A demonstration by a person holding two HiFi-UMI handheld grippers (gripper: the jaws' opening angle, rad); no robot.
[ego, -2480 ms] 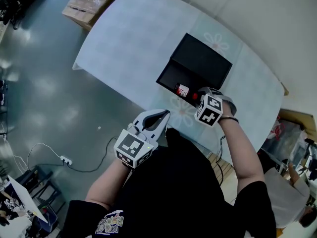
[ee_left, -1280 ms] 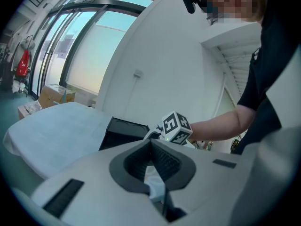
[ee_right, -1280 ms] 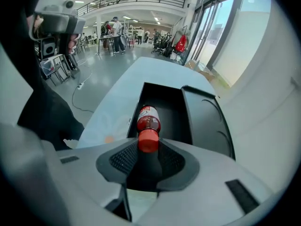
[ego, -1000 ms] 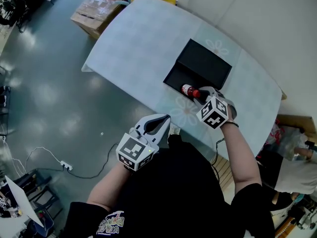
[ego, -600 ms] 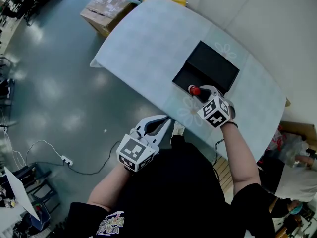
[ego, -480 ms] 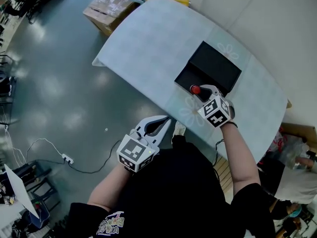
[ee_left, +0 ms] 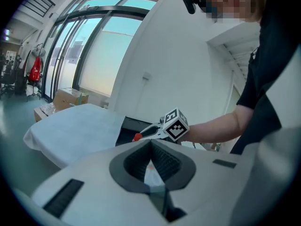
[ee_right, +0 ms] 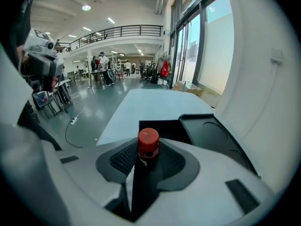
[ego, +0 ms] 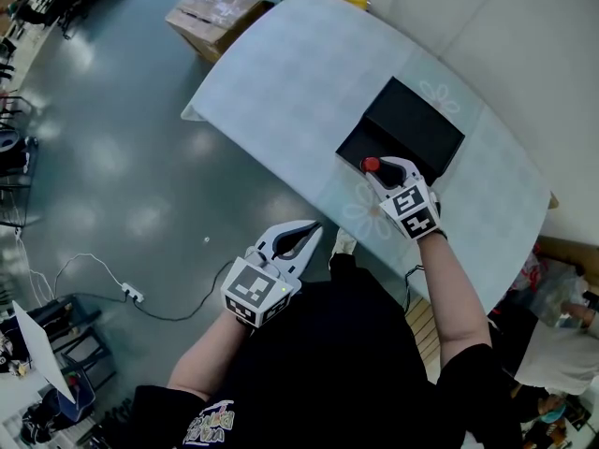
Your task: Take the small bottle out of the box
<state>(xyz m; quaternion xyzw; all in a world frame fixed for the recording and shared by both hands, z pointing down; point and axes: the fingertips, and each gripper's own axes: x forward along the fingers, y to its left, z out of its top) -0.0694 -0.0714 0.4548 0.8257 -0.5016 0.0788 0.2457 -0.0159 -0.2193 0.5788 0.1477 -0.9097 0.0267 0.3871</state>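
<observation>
— What is the right claw (ego: 384, 170) doing?

— Pinching the small bottle (ee_right: 148, 149). Its two jaws sit spread a good way apart with the bottle upright between them, the ribbed pads against either side of it. Only the red cap (ego: 371, 165) and a strip of label stick up above the jaw tips; the rest of the bottle is sunk between the jaws, out of sight.

— And the box (ee_right: 164, 125)?

— Just beyond the jaw tips, black and open. Its hollow lies straight ahead of the claw, and its lid (ee_right: 214, 136) is laid back flat, ahead and to the claw's right. From the head view the cap sits right at the box's near edge. Whether the bottle's base is clear of that edge I cannot tell.

— What is under it all?

— A table (ego: 281, 73) with a pale cloth, running on ahead of the claw past the box.

— And the left claw (ee_left: 151, 142)?

— Pressed together, tip against tip, with nothing between the pads. It hangs off the table, close to the person's body. The table edge is ahead of it, and the right claw with the bottle is ahead and a little to its right, well apart from it.
</observation>
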